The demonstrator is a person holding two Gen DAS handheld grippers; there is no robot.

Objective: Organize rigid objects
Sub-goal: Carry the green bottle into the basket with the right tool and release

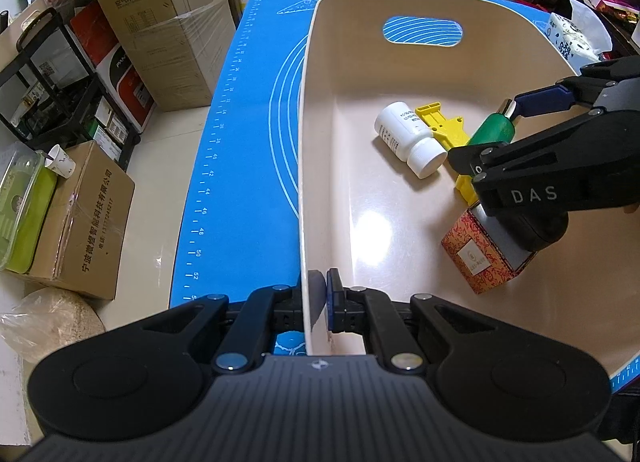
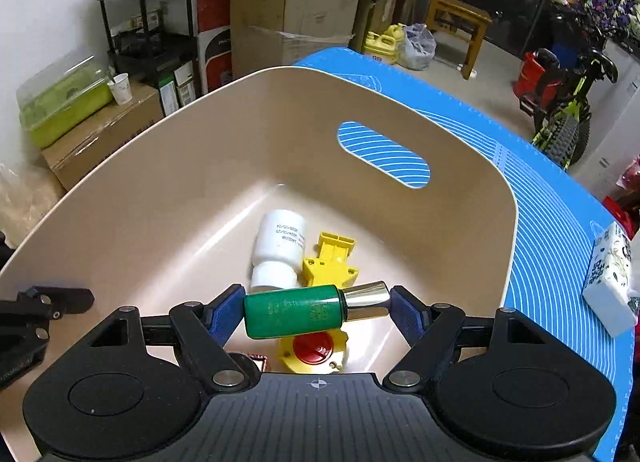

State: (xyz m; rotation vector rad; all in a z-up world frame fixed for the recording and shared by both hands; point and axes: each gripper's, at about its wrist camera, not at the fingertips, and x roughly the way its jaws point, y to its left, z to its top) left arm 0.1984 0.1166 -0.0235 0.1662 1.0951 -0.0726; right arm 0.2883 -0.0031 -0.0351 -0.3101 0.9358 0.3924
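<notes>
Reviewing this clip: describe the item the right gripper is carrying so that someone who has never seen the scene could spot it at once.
Look inside the beige tub on the blue mat. Above its floor the right gripper holds a green bottle lengthwise, base and cap against its blue fingers. Its shiny gold cap sets it apart from the white bottle and yellow plastic part beneath it.

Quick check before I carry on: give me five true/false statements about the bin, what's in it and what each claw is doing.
1. The left claw is clamped on the bin rim. True.
2. The right claw is empty. False: it holds the green bottle end to end.
3. The white bottle stands upright. False: it lies on its side on the bin floor.
4. A yellow plastic part lies beside the white bottle. True.
5. The tissue pack is inside the bin. False: it sits outside, on the blue mat.
</notes>
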